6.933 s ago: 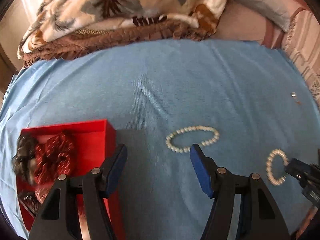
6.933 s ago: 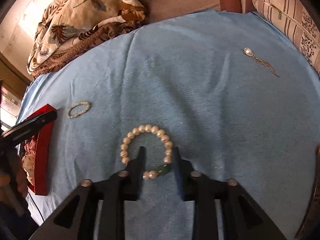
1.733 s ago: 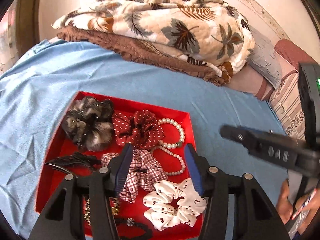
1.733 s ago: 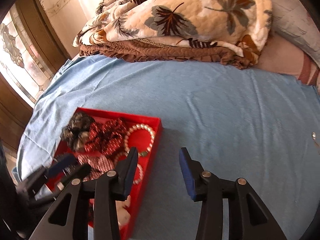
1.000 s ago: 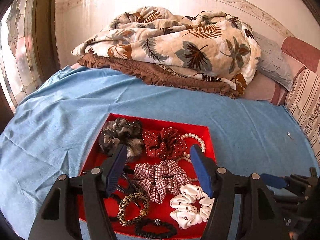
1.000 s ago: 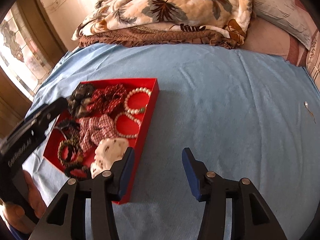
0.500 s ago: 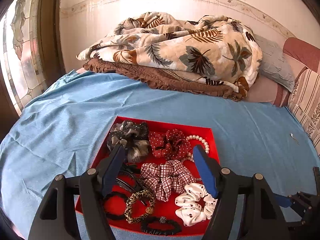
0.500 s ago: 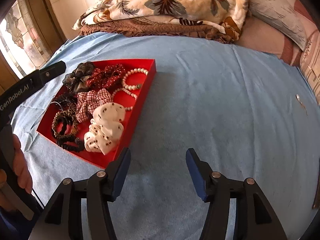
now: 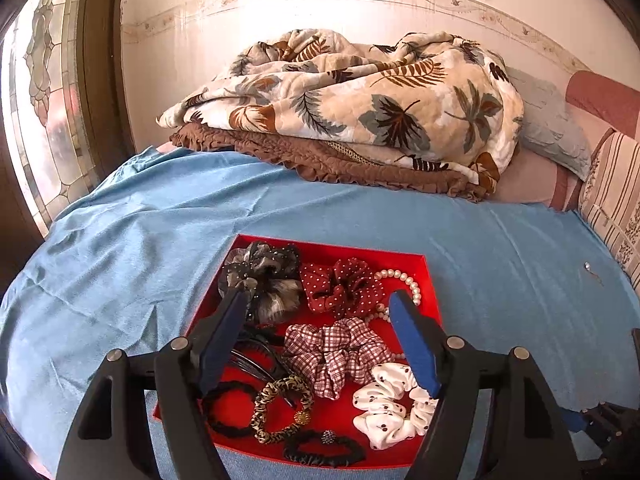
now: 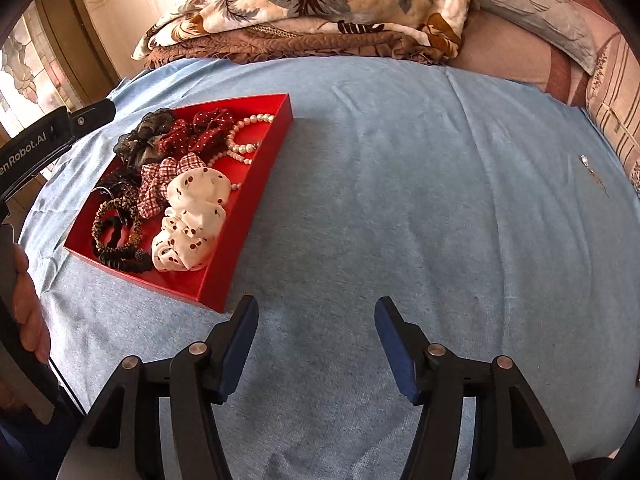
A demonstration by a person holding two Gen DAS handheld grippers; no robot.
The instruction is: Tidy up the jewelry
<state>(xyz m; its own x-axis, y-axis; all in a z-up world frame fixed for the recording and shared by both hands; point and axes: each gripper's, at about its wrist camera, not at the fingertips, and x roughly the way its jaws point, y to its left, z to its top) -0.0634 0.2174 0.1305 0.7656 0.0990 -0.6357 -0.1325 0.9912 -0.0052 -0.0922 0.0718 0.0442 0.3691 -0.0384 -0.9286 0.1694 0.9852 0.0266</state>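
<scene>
A red tray (image 9: 430, 280) lies on the blue bedspread; it also shows in the right wrist view (image 10: 264, 184). It holds two pearl bracelets (image 9: 404, 280) (image 10: 250, 132), several scrunchies and dark hair ties. A small pendant on a thin chain (image 10: 592, 170) lies on the blanket at the far right, also visible in the left wrist view (image 9: 590, 270). My left gripper (image 9: 320, 304) is open and empty, held above the tray. My right gripper (image 10: 314, 308) is open and empty over bare blanket, right of the tray's near corner.
A folded leaf-print quilt (image 9: 360, 104) on a brown blanket lies at the back of the bed. Pillows (image 10: 532, 4) sit at the back right. A stained-glass window (image 9: 40, 120) is at the left. The blue bedspread (image 10: 420, 200) covers the bed.
Both grippers have drawn back and risen away from the tray, so more of the bed shows. The two pearl bracelets that lay on the blanket 6.9 s ago are now in the tray.
</scene>
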